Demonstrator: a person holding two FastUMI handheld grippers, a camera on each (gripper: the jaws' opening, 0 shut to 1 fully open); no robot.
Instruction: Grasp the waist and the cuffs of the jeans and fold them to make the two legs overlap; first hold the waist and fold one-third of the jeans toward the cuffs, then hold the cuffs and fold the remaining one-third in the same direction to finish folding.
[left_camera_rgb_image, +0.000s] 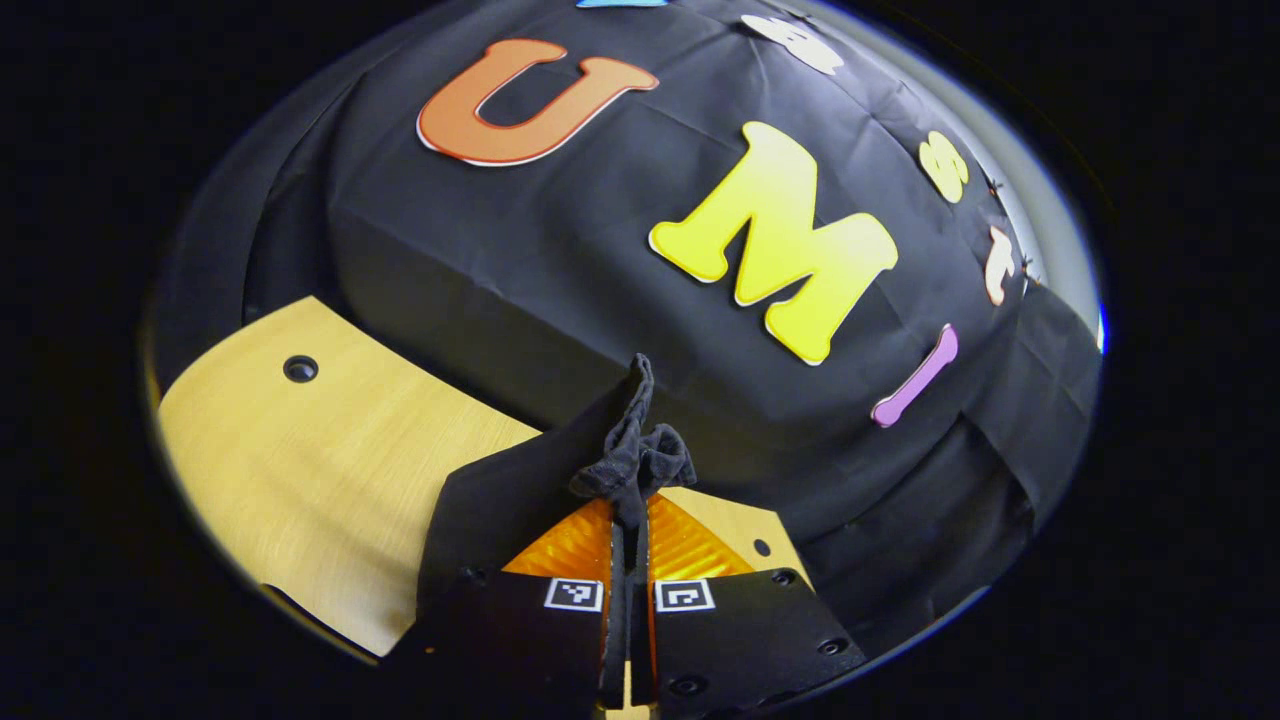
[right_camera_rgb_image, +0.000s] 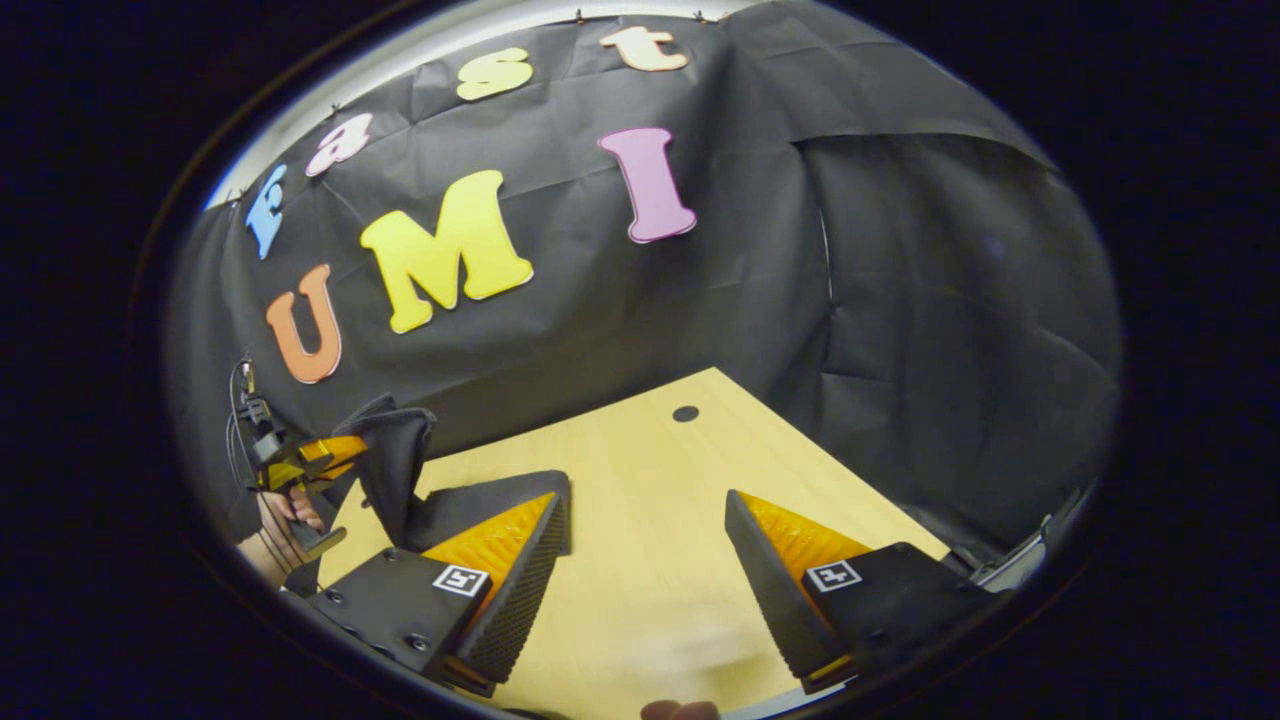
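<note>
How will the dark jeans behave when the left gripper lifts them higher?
Probably floppy: the jeans bunch and droop where the left gripper pinches them. Likely to drag, since fabric hangs toward the table. The jaws seem to hold well.

The jeans (left_camera_rgb_image: 636, 455) pinched in my left gripper (left_camera_rgb_image: 629, 545) are black; its fingers (left_camera_rgb_image: 570, 548) are ridged orange inside, black outside, with black-and-white square markers. The table (right_camera_rgb_image: 650, 560) is pale wood-grain; my right gripper (right_camera_rgb_image: 645, 545) matches.

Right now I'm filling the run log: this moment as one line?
left gripper: shut on jeans, lifted | right gripper: open above table, holding nothing | fold: unfinished
</note>
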